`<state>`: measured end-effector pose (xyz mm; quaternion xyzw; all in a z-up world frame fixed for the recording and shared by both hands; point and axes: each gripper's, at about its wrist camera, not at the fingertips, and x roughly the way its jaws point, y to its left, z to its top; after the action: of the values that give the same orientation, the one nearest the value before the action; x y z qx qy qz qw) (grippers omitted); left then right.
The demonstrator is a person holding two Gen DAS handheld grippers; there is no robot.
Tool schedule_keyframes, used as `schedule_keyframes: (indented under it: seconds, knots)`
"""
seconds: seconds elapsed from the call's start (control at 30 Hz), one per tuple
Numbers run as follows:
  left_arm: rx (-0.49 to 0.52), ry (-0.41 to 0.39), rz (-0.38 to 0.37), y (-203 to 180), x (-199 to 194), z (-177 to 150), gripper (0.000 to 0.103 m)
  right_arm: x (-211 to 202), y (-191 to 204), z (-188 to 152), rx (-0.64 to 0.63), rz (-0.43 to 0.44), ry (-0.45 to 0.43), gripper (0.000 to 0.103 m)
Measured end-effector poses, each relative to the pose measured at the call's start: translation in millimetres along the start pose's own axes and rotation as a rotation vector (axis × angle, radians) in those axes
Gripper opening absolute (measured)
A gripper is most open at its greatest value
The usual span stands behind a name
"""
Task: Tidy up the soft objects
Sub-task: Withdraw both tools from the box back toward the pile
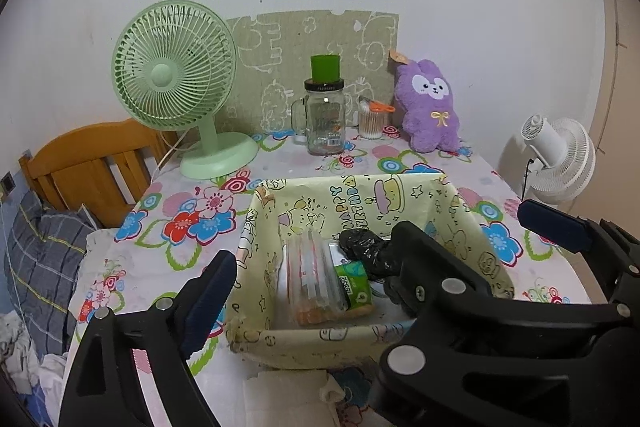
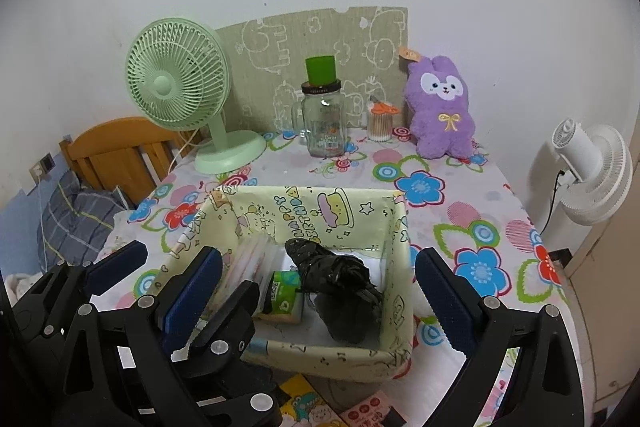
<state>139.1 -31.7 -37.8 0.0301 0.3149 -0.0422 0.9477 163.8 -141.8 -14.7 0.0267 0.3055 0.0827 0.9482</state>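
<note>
Stowed: black bag [image 2: 340, 287], tissue pack [image 2: 286, 293] and straw packet [image 1: 308, 279] lie inside the box [image 2: 396, 311].
Outstanding: purple plush [image 2: 440, 115] sits on the table [image 2: 460, 219], against the wall.
Left tool [image 1: 376, 239]: spread, empty.
Right tool [image 2: 320, 287]: spread, empty.

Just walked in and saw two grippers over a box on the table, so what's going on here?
A person is tidying soft things with a handheld gripper in each hand. Both the left gripper and right gripper hang open over the yellow storage box, holding nothing. Inside it lie a black plastic bag, a green tissue pack and a clear packet. The purple plush bunny sits at the back of the table, not yet put away.
</note>
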Motion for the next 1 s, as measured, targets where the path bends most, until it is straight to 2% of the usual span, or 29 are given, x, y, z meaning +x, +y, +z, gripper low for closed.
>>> schedule_keyframes:
  seconds: [0.33, 1.0]
  knots:
    - [0.007, -0.048, -0.030, -5, -30, -5, 0.102, -34, 3, -4, -0.010, -0.029, -0.051, 0.099]
    - [0.033, -0.129, -0.050, -8, -90, -20, 0.103, -102, 20, -19, -0.034, -0.054, -0.149, 0.099]
